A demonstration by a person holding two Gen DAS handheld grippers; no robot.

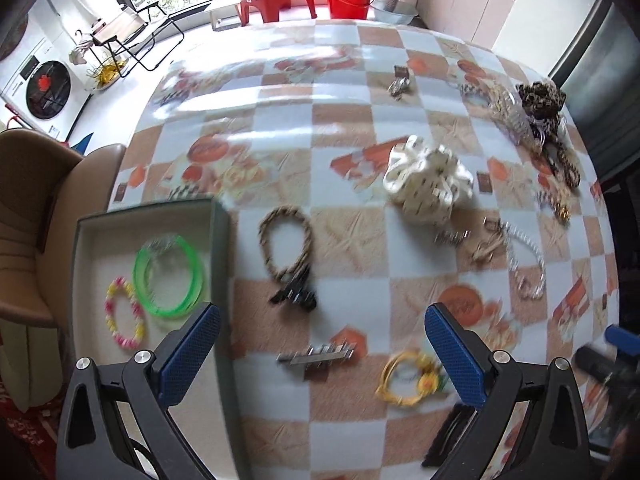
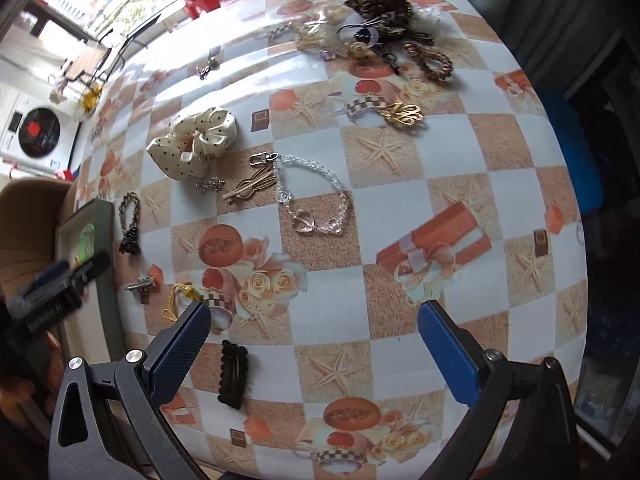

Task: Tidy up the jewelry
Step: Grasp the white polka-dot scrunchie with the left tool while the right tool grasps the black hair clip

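In the left wrist view my left gripper is open above the table and grips nothing. A silver hair clip and a yellow cord bracelet lie below it. To its left a grey box holds green bangles and a pink-and-yellow bead bracelet. A braided rope bracelet with a black charm lies beside the box. My right gripper is open and holds nothing. A black hair clip lies on the cloth near its left finger. A crystal bracelet with a heart lies farther off.
A cream dotted scrunchie, a gold clip, a brown spiral hair tie and a leopard scrunchie with more pieces are spread over the checked tablecloth. A brown chair stands left of the box.
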